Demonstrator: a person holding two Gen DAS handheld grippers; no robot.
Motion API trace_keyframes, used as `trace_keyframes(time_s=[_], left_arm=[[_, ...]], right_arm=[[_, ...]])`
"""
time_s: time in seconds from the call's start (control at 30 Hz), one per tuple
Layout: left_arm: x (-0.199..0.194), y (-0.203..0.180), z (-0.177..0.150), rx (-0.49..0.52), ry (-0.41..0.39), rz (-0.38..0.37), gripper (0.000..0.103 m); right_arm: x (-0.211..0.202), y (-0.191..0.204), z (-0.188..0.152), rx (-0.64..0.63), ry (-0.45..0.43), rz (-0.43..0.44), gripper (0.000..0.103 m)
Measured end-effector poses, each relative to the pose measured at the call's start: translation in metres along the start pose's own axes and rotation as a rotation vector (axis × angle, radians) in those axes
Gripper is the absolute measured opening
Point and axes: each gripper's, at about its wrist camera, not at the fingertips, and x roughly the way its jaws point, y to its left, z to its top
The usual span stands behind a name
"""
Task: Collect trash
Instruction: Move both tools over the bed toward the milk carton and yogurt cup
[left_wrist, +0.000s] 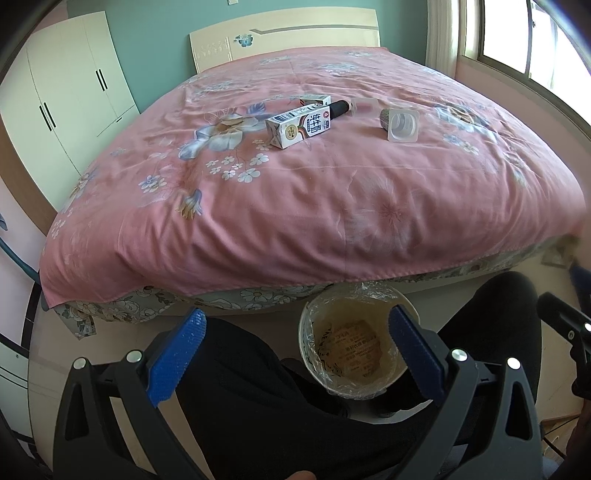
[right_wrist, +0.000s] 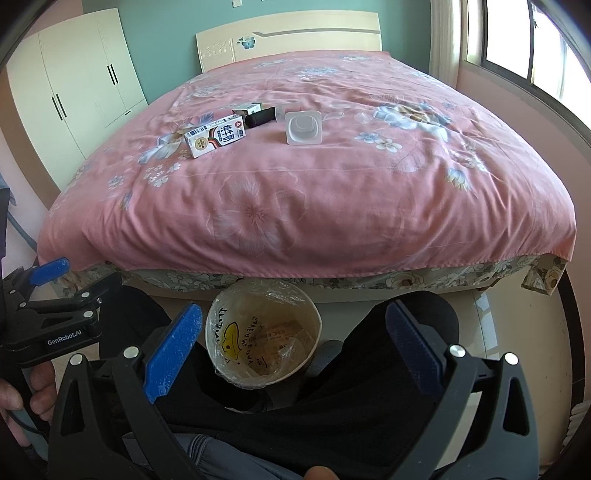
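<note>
A white milk carton (left_wrist: 298, 126) (right_wrist: 215, 136) lies on its side on the pink floral bedspread (left_wrist: 295, 206). Behind it lie a black cylinder (left_wrist: 338, 108) (right_wrist: 260, 116) and a small box (left_wrist: 316, 99) (right_wrist: 245, 108). To the right a clear plastic cup (left_wrist: 402, 124) (right_wrist: 304, 127) lies tipped over. A plastic-lined bin (left_wrist: 354, 343) (right_wrist: 263, 334) stands on the floor between the person's dark-trousered legs, at the foot of the bed. My left gripper (left_wrist: 295, 354) and right gripper (right_wrist: 295, 350) both hang open and empty above the lap, well short of the bed items.
A cream headboard (left_wrist: 284, 40) and teal wall stand behind the bed. A white wardrobe (left_wrist: 66, 96) fills the left. A window (left_wrist: 535, 40) is on the right. The left gripper (right_wrist: 48, 295) shows at the right wrist view's left edge, held by a hand (right_wrist: 22, 391).
</note>
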Motion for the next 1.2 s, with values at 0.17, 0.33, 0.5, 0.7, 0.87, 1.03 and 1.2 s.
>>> trace_keyframes(time_s=[0.17, 0.33, 0.5, 0.7, 0.87, 1.03, 1.2], left_arm=[[0.008, 0.007, 0.013, -0.008, -0.005, -0.009, 0.101], [0.019, 0.013, 0.028, -0.008, -0.002, 0.008, 0.101], [0.032, 0.015, 0.046, 0.011, -0.001, 0.028, 0.101], [0.049, 0.016, 0.068, 0.045, 0.0, 0.026, 0.101], [0.065, 0.024, 0.088, 0.049, -0.011, -0.004, 0.101], [0.079, 0.037, 0.107, 0.044, -0.025, -0.016, 0.101], [0.094, 0.043, 0.124, 0.066, -0.019, -0.019, 0.101]], right_arm=[[0.005, -0.008, 0.015, -0.011, -0.006, 0.009, 0.098], [0.014, -0.013, 0.038, -0.037, -0.01, 0.04, 0.098], [0.024, -0.019, 0.065, -0.102, -0.016, 0.061, 0.098], [0.043, -0.017, 0.093, -0.207, 0.007, 0.113, 0.098], [0.059, -0.019, 0.117, -0.315, 0.018, 0.18, 0.098], [0.073, -0.028, 0.144, -0.348, 0.044, 0.255, 0.098], [0.083, -0.029, 0.163, -0.417, 0.038, 0.285, 0.098]])
